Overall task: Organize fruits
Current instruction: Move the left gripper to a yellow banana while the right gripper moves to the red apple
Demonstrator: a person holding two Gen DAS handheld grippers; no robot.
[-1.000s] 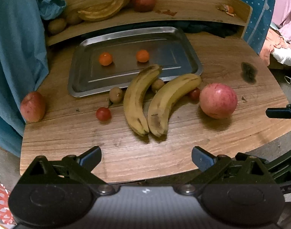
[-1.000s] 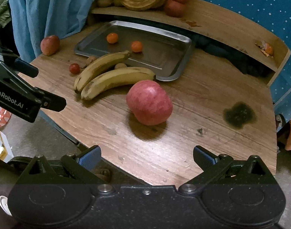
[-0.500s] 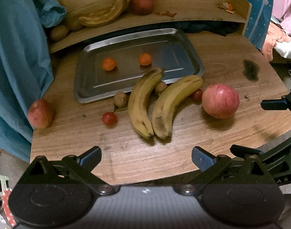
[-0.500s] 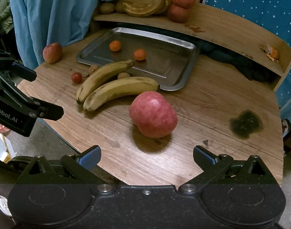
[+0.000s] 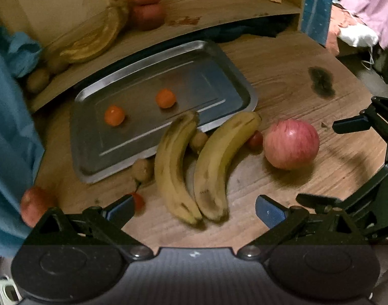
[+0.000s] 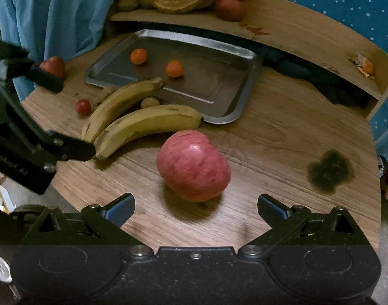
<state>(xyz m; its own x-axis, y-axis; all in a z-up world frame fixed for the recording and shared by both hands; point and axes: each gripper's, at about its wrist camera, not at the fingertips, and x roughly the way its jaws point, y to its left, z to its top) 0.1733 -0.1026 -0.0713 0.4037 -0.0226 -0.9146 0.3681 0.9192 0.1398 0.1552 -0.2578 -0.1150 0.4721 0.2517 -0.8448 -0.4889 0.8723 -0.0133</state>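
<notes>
The left tool (image 5: pixel 192 207) is hovering with its two fingers spread wide apart, gripping nothing. The right tool (image 6: pixel 196 207) is holding the same pose, fingers wide and empty. Each is showing at the edge of the other's view, so the two are sitting side by side.

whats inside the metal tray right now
Two small orange fruits lie inside the metal tray. One banana's tip overlaps its near edge, hiding a bit of the rim there.
</notes>
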